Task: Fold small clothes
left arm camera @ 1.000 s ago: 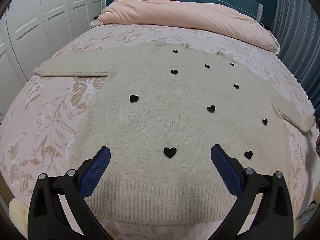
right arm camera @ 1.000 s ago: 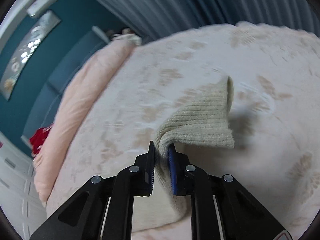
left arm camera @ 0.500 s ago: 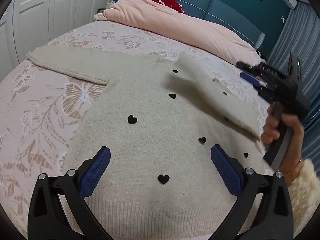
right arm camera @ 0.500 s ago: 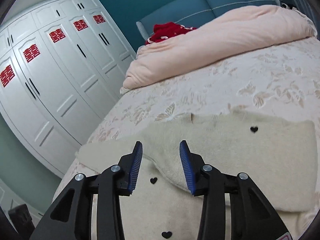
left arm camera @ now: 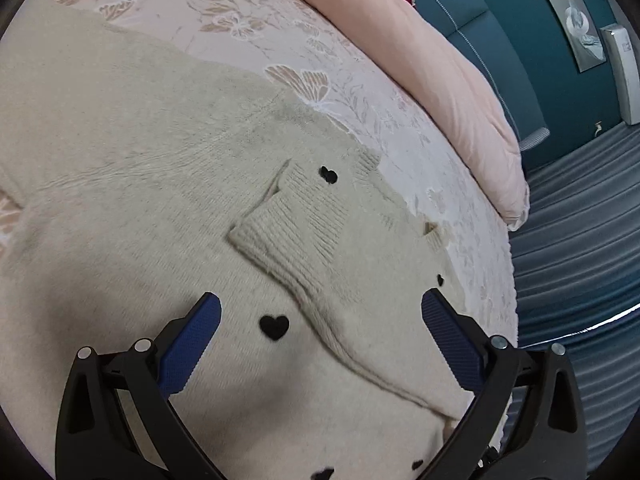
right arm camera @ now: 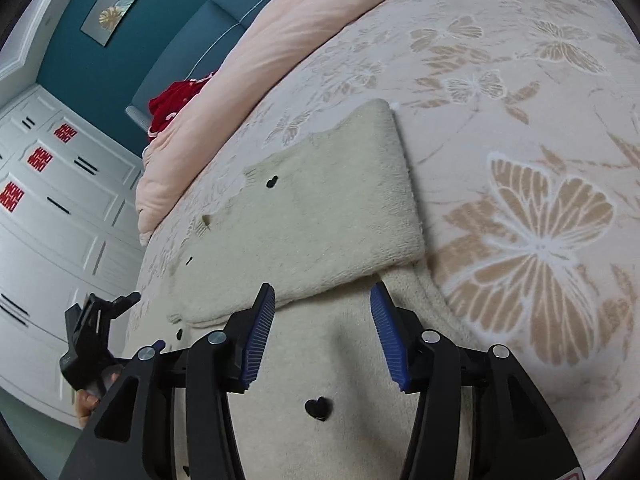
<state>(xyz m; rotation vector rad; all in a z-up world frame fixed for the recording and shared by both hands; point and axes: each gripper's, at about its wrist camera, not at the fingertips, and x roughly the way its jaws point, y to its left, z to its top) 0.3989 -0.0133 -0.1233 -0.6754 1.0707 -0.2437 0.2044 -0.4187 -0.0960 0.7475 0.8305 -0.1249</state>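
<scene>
Cream sweater (left arm camera: 132,184) with black hearts lies flat on the bed (left arm camera: 280,40), covering most of the floral bedspread near both cameras. One sleeve (left arm camera: 320,248) is folded across the body, its ribbed cuff (left arm camera: 288,220) resting near the neckline, just below a heart (left arm camera: 329,175). In the right wrist view the same folded sleeve (right arm camera: 332,208) lies as a flat band over the chest.

Left gripper (left arm camera: 320,308) hovers over the sweater, jaws spread wide, nothing between the pads (one heart shows on the fabric between them). Right gripper (right arm camera: 323,308) is over the sweater body just below the folded sleeve's edge; jaws are opening, pads clear of the cloth, nothing held.

Pink duvet (right arm camera: 256,60) is piled at the headboard end, a red garment (right arm camera: 172,104) beside it. White wardrobe (right arm camera: 60,208) stands beside the bed.
</scene>
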